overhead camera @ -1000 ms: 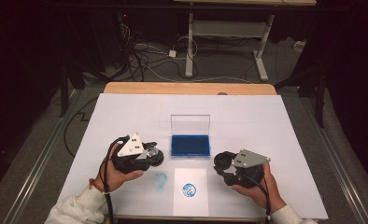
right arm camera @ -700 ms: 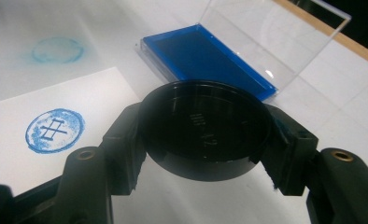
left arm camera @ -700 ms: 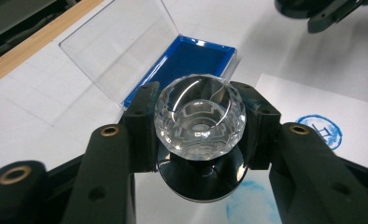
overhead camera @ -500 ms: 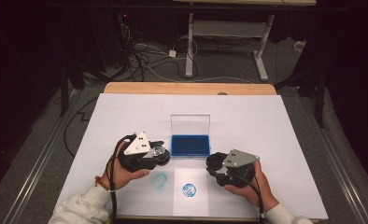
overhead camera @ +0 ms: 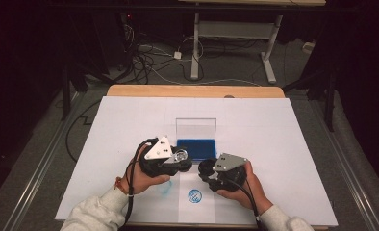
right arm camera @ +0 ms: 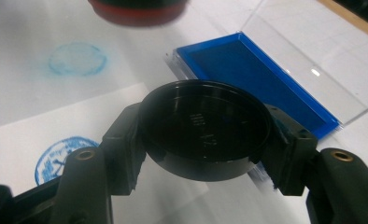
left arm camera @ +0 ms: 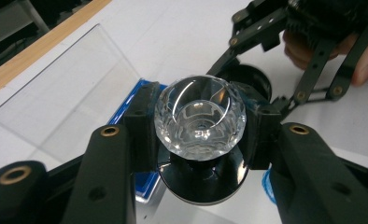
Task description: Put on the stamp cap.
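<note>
While the left gripper (left arm camera: 198,140) clamps the clear faceted-knob stamp (left arm camera: 200,117), the right gripper (right arm camera: 205,154) grips its round black cap (right arm camera: 204,128) at three o'clock, seemingly for recapping.

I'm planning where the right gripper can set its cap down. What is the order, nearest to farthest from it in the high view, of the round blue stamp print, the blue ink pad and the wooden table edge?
From the right gripper:
1. Round blue stamp print, just below it toward the person.
2. Blue ink pad, just above it; nearly as close as the print.
3. Wooden table edge, at the far side, clearly farthest.
</note>
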### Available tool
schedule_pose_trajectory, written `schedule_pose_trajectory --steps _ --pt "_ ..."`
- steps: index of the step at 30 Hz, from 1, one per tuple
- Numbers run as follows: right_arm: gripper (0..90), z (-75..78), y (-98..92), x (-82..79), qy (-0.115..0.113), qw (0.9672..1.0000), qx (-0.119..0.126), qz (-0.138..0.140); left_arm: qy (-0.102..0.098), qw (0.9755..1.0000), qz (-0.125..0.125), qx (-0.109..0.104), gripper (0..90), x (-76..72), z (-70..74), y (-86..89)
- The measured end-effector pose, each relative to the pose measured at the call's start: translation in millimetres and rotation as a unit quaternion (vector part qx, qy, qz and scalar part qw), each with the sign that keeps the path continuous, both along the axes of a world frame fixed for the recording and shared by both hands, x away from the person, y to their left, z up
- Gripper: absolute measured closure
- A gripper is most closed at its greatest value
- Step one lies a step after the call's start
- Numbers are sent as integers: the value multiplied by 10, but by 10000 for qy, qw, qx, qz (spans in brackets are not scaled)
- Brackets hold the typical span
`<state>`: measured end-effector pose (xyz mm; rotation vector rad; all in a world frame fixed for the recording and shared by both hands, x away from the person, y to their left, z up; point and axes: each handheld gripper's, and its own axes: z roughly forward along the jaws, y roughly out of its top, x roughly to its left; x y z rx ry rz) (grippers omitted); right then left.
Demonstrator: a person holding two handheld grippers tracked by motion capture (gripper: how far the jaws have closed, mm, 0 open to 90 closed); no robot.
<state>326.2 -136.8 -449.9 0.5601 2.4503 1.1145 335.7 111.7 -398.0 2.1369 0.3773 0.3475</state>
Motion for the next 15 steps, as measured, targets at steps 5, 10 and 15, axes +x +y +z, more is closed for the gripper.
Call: schedule_pose_trajectory --steps 5,10,15 --pt "388 -16 97 3 26 10000 -15 85 36 9999 -87 -97 544 14 5 -85" --pt "388 -11 158 -2 46 9998 14 170 42 9997 -210 -111 544 9 5 -178" --pt "388 9 174 -8 64 9998 82 194 8 9997 -216 -125 544 18 -18 -250"
